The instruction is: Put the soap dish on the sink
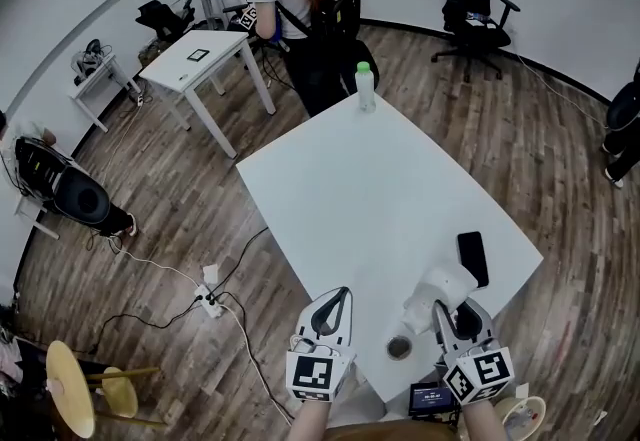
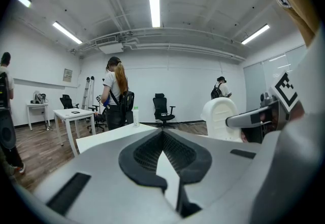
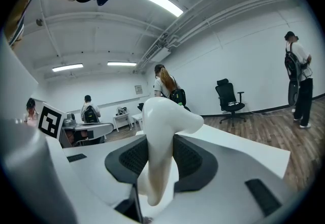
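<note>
Above the table (image 1: 380, 179), right hand-held gripper (image 1: 447, 313) clamped on soap dish (image 1: 443, 286), left hand-held gripper (image 1: 340, 299) closed.

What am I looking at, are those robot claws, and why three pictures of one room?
No robot: a person holds a two-jawed tool, called a gripper, in each hand. The head view comes from a camera on their head, looking down; the other two cameras ride on the tools themselves. On the white table are a green-capped bottle, a black phone and a small dark round object. The right gripper is clamped on a white soap dish; the left gripper is shut and empty.
</note>
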`<state>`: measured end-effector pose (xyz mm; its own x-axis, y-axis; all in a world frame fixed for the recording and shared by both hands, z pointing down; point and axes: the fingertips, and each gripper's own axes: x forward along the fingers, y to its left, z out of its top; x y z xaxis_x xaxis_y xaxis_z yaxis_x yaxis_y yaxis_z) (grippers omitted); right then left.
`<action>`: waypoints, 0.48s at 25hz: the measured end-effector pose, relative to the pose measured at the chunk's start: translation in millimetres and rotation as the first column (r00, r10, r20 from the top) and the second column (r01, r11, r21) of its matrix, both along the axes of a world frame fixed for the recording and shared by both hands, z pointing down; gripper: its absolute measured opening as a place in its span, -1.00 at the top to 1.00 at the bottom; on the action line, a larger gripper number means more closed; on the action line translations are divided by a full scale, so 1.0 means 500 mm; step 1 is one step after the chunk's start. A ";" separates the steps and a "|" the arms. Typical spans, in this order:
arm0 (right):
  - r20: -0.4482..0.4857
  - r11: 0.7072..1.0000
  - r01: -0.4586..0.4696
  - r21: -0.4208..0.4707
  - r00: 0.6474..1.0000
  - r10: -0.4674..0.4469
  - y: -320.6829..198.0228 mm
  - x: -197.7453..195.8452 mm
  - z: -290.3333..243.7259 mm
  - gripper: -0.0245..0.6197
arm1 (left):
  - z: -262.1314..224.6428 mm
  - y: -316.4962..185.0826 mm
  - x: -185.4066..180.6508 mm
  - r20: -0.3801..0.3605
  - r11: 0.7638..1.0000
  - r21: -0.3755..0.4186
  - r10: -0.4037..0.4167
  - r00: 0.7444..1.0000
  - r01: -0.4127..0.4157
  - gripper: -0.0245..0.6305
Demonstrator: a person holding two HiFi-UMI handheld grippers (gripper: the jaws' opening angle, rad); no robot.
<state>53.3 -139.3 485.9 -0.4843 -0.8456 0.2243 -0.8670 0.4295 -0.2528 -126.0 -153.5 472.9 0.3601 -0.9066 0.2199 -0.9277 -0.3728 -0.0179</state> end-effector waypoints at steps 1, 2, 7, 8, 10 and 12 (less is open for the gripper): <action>0.002 1.000 0.003 -0.014 1.000 -0.003 0.001 0.001 0.012 0.49 | 0.005 0.001 0.002 -0.001 1.000 -0.005 0.000 1.000 0.000 0.91; 0.002 1.000 0.008 -0.026 1.000 -0.008 0.002 -0.001 0.023 0.49 | 0.011 0.001 0.002 -0.002 1.000 -0.011 -0.001 1.000 0.001 0.91; -0.021 0.996 0.044 -0.079 0.999 -0.046 -0.003 -0.018 0.084 0.49 | 0.041 -0.006 0.004 0.007 0.999 -0.042 -0.003 1.000 0.003 0.91; -0.024 0.995 0.051 -0.090 0.998 -0.054 -0.003 -0.020 0.093 0.49 | 0.043 -0.008 0.006 0.008 0.999 -0.046 -0.005 1.000 0.005 0.91; -0.022 0.992 0.061 -0.108 0.998 -0.064 -0.004 -0.022 0.109 0.49 | 0.048 -0.012 0.007 0.013 0.999 -0.049 -0.007 1.000 0.008 0.91; -0.025 0.990 0.072 -0.121 0.997 -0.076 -0.006 -0.026 0.125 0.49 | 0.058 -0.013 0.006 0.020 0.999 -0.051 -0.009 1.000 0.010 0.91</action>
<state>40.2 -142.2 548.3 -0.5365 -0.7738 0.3368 -0.8416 0.4611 -0.2813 -123.0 -160.1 502.1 0.3468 -0.8974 0.2728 -0.9309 -0.3649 -0.0172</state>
